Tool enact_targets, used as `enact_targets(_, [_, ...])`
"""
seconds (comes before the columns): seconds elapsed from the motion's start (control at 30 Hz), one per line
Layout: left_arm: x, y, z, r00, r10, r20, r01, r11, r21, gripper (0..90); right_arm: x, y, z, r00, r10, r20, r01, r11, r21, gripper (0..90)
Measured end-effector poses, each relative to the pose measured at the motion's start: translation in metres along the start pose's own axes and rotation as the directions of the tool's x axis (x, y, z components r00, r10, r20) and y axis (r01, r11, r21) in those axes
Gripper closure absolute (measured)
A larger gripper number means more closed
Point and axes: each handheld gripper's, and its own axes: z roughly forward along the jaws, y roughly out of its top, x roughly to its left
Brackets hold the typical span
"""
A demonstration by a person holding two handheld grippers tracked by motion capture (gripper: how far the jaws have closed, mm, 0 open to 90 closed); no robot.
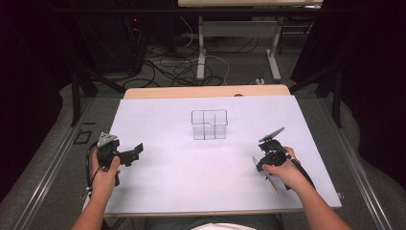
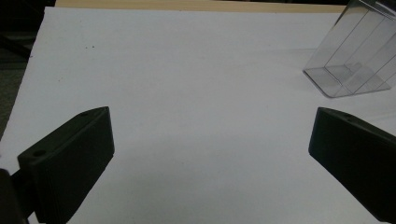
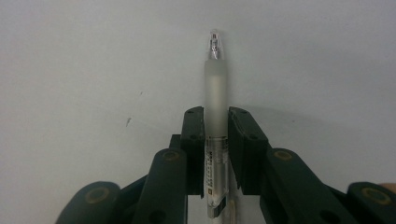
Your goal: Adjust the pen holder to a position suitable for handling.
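Translucent pen [image 3: 215,116] | clamped between right gripper [image 3: 215,122] fingers | left gripper [image 2: 210,158] fingers apart

lab, dark curtains [image 1: 28,72], floor cables [image 1: 167,69], white-covered table [image 1: 191,177]

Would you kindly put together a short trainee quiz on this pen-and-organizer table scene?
1. True or false: the right claw is shut on the pen.
2. The left claw is: A) open with nothing between its jaws, B) shut on the pen, C) gripping the organizer.
3. Fill in: the clear organizer stands on the white table and has several ____.

Key: 1 true: the jaws press both sides of the pen's barrel. 2 A. 3 compartments.
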Motion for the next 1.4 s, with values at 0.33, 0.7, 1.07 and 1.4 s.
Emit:
enact_targets(0.33, [0.0, 0.0, 0.001, 1.0, -0.006, 0.003, 0.006, 1.0, 0.005, 0.1, -0.001, 0.001, 0.001, 0.9999, 0.008, -0.011, -0.008, 1.0, 0.004, 79.3])
enact_targets(0.7, [0.0, -0.001, 0.001, 0.9999, -0.009, 0.007, 0.009, 0.9999, 0.005, 0.1, -0.003, 0.001, 0.0, 0.9993, 0.012, -0.037, -0.011, 1.0, 0.015, 79.7])
enact_targets(1.07, [0.001, -0.001, 0.001, 0.9999, -0.009, 0.006, 0.009, 0.9999, 0.007, 0.1, -0.005, 0.002, -0.005, 0.9988, 0.02, -0.044, -0.02, 1.0, 0.0, 79.8])
enact_targets(1.4, [0.001, -0.001, 0.001, 0.9999, -0.009, 0.006, 0.009, 0.9999, 0.009, 0.1, -0.006, 0.002, -0.014, 0.9973, 0.036, -0.064, -0.042, 0.995, -0.093, 79.8])
